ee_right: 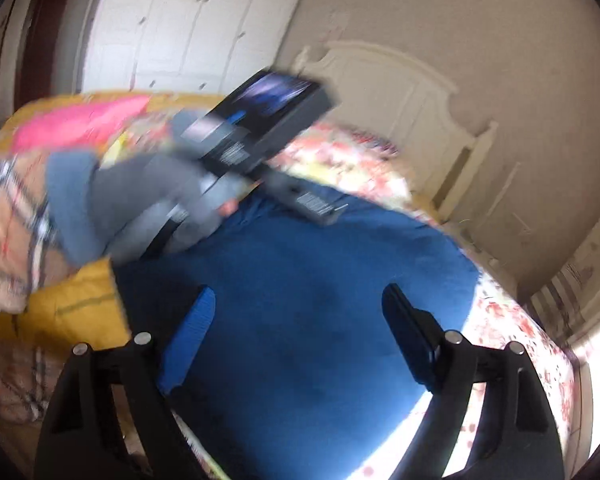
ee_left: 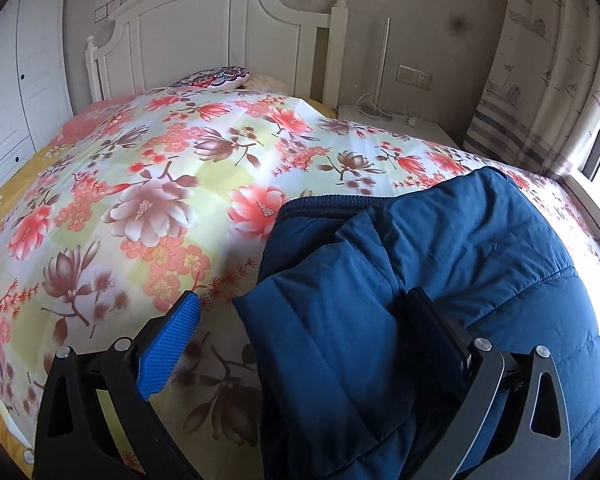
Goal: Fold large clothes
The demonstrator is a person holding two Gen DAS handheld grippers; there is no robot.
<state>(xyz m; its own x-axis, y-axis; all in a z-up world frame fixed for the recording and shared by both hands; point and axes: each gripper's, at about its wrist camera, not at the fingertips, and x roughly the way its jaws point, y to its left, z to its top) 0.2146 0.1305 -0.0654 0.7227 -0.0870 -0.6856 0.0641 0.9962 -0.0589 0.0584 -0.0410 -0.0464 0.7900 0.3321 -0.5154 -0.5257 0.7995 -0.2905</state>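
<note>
A dark blue padded jacket lies bunched on the floral quilt at the right side of the bed, ribbed hem toward the headboard. My left gripper stands open over its near edge. One blue pad hovers above the quilt, and the other finger rests against the fabric. In the blurred right wrist view the jacket fills the middle. My right gripper is open just above it, with nothing pinched. The left gripper's body, held by a grey-sleeved arm, reaches in from the upper left.
A white headboard and patterned pillow close the far end of the bed. A nightstand, curtain and bright window are at the right, a white wardrobe at the left. Plaid cloth and yellow sheet lie near the jacket.
</note>
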